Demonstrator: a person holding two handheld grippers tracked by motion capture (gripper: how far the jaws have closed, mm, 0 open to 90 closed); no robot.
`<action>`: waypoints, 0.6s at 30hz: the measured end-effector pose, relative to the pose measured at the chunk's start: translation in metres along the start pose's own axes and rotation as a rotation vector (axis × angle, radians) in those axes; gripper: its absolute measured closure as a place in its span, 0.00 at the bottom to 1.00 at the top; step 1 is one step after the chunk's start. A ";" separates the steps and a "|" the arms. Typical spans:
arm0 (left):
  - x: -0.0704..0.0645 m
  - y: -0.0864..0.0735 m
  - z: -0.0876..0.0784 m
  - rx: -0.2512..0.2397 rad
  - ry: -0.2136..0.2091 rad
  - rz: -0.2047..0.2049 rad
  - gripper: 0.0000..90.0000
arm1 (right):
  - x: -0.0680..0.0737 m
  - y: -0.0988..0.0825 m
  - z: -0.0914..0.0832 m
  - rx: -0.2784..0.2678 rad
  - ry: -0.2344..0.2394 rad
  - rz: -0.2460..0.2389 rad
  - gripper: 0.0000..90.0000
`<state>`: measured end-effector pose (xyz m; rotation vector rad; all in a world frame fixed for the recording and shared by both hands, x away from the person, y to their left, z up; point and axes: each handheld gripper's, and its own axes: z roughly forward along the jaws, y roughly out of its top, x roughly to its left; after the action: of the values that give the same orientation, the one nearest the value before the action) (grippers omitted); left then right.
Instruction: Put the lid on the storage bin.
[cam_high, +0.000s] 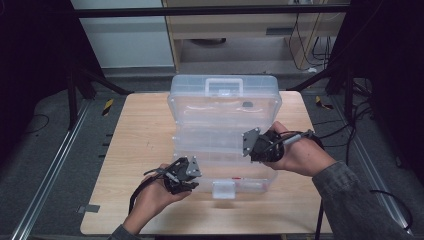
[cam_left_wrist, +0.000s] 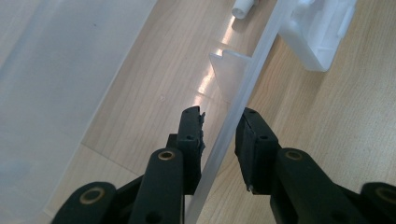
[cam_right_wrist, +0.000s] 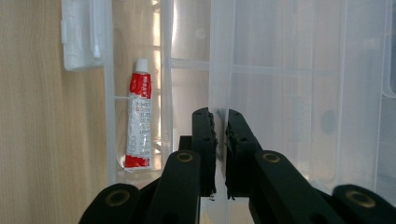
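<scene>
Black jaws of the right gripper (cam_right_wrist: 220, 116) were clenched on a thin wall of the clear plastic box (cam_high: 225, 107), whose lid stood open. The left gripper (cam_left_wrist: 219, 126) straddled the box's front rim; a gap showed at one pad, so a firm grip could not be confirmed. The box lay mid-table (cam_high: 135, 145). Judged progress: box opened and steadied, and the red and white tube (cam_right_wrist: 137, 121) inside it untouched near the latch (cam_high: 223, 189). Bare wood flanked both sides, with room to move.
</scene>
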<state>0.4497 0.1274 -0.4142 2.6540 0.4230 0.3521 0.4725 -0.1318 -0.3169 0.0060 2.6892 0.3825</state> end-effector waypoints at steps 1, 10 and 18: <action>0.000 0.000 0.000 0.000 0.002 0.004 0.79 | 0.000 0.000 0.000 0.001 0.002 -0.001 0.93; -0.004 -0.001 -0.004 -0.015 0.020 0.022 0.70 | -0.001 -0.001 -0.001 0.006 0.001 -0.001 0.93; -0.006 -0.003 -0.040 -0.164 -0.030 0.020 0.56 | -0.001 -0.001 -0.002 -0.002 0.005 -0.007 0.93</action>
<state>0.4311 0.1430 -0.3816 2.5024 0.3432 0.3378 0.4731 -0.1337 -0.3153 -0.0050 2.6929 0.3841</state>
